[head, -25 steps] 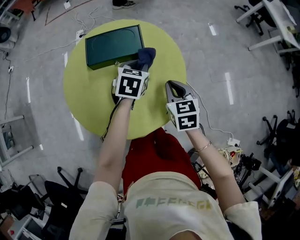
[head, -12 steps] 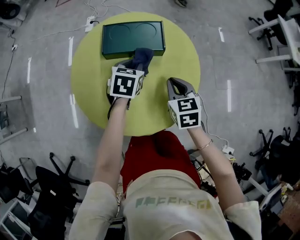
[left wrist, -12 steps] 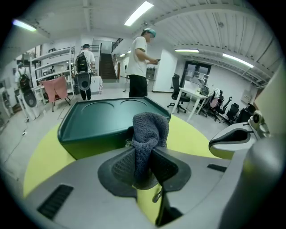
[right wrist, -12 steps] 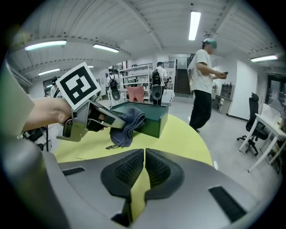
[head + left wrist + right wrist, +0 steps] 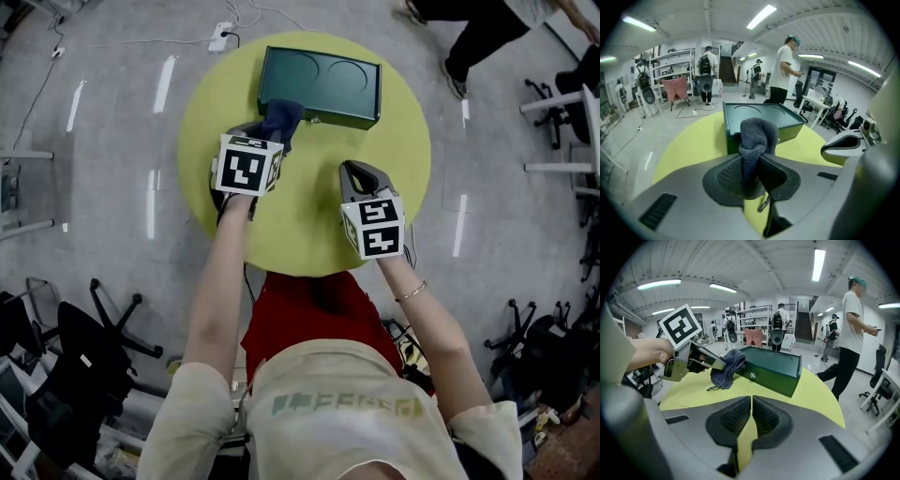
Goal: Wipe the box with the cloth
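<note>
A dark green box (image 5: pixel 321 86) with two round dents in its lid lies at the far side of the round yellow-green table (image 5: pixel 300 220). My left gripper (image 5: pixel 267 131) is shut on a dark blue-grey cloth (image 5: pixel 280 119), whose bunched end touches the box's near left edge. In the left gripper view the cloth (image 5: pixel 757 140) stands up between the jaws in front of the box (image 5: pixel 764 119). My right gripper (image 5: pixel 357 173) hovers over the table's right middle, shut with nothing in it. The right gripper view shows the box (image 5: pixel 771 367), the cloth (image 5: pixel 727 367) and the left gripper (image 5: pixel 717 363).
A person (image 5: pixel 473 33) walks on the floor beyond the table at the upper right. Office chairs (image 5: pixel 89 328) stand around the near floor. Cables and a power strip (image 5: pixel 221 33) lie beyond the table. Several people with backpacks stand far off.
The head view has shifted, so table and box now sit further right. The cloth end stays against the box's near edge. A walking person has come into view at the upper right.
</note>
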